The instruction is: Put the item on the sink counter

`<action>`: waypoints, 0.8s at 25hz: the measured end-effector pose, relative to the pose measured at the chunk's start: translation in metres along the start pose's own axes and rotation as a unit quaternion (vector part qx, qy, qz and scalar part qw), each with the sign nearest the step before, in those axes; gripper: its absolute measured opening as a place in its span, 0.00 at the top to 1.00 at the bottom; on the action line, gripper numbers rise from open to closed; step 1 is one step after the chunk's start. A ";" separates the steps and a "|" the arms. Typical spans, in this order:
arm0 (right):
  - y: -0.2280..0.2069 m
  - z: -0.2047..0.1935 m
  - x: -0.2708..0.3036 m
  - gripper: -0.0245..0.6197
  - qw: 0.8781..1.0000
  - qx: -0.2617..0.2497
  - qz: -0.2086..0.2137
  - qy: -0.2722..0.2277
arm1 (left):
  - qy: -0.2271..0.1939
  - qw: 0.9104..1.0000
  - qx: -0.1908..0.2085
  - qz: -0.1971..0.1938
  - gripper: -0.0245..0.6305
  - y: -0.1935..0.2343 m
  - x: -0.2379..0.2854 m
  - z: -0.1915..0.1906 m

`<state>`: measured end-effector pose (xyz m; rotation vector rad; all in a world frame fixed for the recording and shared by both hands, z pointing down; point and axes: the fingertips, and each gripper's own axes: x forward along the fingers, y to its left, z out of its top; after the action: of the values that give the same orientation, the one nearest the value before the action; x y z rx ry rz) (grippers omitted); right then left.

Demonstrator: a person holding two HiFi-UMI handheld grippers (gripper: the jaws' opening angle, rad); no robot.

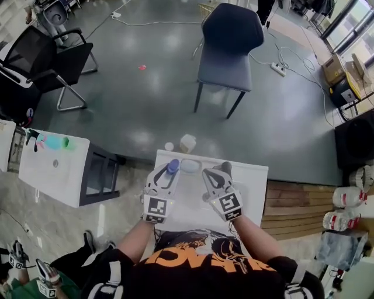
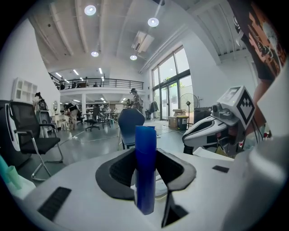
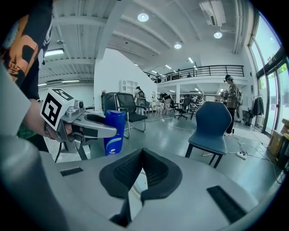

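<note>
Glossy grey floor (image 1: 146,99), dark blue padded chair (image 1: 229,44) ahead of the right gripper (image 1: 218,171), black mesh office chair (image 1: 52,58) far to its left, tall windows (image 2: 169,97), ceiling lights (image 2: 90,10).

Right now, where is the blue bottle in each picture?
Head view: the blue bottle is just left of centre, in the left gripper.
Left gripper view: blue bottle at centre, upright between the jaws.
Right gripper view: blue bottle left of centre.
Shared landmark: the dark blue chair.

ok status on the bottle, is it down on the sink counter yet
Left gripper shut on blue bottle, upright. Right gripper shut, empty. Bottle held over the sink counter, not released.
</note>
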<state>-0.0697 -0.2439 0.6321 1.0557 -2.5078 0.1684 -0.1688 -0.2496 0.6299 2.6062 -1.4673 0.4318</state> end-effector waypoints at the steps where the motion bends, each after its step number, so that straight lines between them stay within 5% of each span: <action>1: 0.001 0.001 0.004 0.94 1.000 -0.001 0.002 0.001 | 0.001 1.000 0.000 0.002 0.72 0.003 0.002 -0.002; 20: 0.017 -0.006 0.038 0.94 0.999 0.003 0.023 0.032 | -0.030 0.999 -0.030 0.019 0.72 0.032 0.036 -0.055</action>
<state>-0.1035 -0.2557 0.6545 0.9797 -2.4775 0.2205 -0.1884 -0.2821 0.6921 2.5693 -1.5269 0.3115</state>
